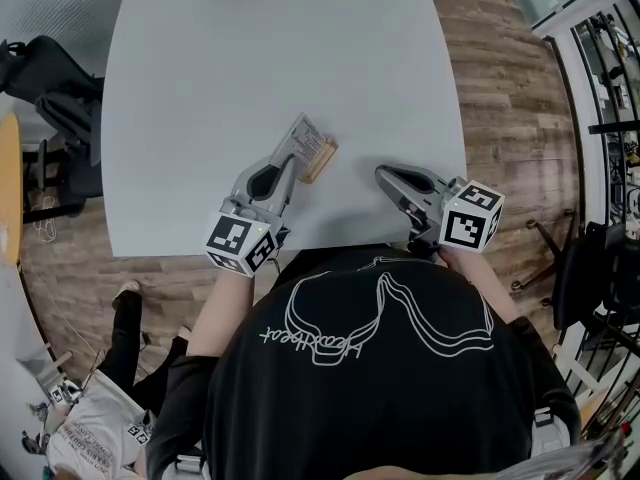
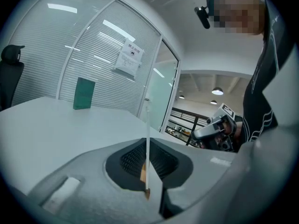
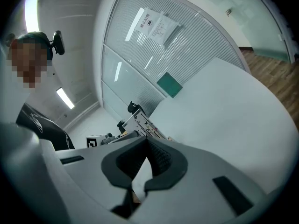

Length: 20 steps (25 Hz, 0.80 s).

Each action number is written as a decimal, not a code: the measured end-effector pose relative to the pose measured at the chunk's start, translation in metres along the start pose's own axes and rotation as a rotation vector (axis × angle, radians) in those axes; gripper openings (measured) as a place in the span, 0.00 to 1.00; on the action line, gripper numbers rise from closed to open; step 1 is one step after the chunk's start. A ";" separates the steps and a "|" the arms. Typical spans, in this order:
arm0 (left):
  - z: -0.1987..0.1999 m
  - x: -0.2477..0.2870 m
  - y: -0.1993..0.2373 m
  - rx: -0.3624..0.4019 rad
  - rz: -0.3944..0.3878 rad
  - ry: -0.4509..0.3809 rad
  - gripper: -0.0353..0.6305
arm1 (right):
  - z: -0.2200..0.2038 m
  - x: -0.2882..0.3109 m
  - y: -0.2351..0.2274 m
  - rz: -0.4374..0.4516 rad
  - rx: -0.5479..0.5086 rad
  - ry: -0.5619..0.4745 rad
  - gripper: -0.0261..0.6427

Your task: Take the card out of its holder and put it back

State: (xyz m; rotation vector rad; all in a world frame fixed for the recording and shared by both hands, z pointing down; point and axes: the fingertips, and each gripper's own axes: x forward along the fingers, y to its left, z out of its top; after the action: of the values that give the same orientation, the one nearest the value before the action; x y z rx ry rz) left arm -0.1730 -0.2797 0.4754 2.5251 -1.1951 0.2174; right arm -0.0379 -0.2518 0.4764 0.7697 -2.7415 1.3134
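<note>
One card (image 1: pixel 305 136) toward desk (image 1: pixel 250 48) front edge, seemingly sitting in wooden holder (image 1: pixel 322 158), left gripper (image 1: pixel 290 160) pinching it; right gripper (image 1: pixel 385 175) jaws pressing together, empty, should be bracing holder.

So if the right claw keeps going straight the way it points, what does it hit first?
Most likely the card held in the left claw: it lies straight ahead of the right claw in that claw's own view. Depth is hard to judge, so it might brush the table first.
</note>
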 end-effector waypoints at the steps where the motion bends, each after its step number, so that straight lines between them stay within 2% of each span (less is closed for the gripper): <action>1: 0.000 0.000 0.000 0.002 -0.002 -0.002 0.09 | -0.001 0.001 0.000 0.001 0.001 -0.001 0.05; 14: -0.009 0.002 -0.003 0.031 -0.015 0.003 0.09 | -0.005 0.005 -0.004 0.008 0.028 0.012 0.05; 20: -0.019 0.005 -0.002 0.022 -0.008 0.026 0.09 | -0.006 0.005 -0.005 0.004 0.033 0.014 0.05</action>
State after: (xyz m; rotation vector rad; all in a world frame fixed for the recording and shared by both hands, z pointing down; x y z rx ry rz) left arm -0.1682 -0.2751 0.4943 2.5378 -1.1791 0.2616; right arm -0.0415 -0.2522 0.4856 0.7549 -2.7181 1.3630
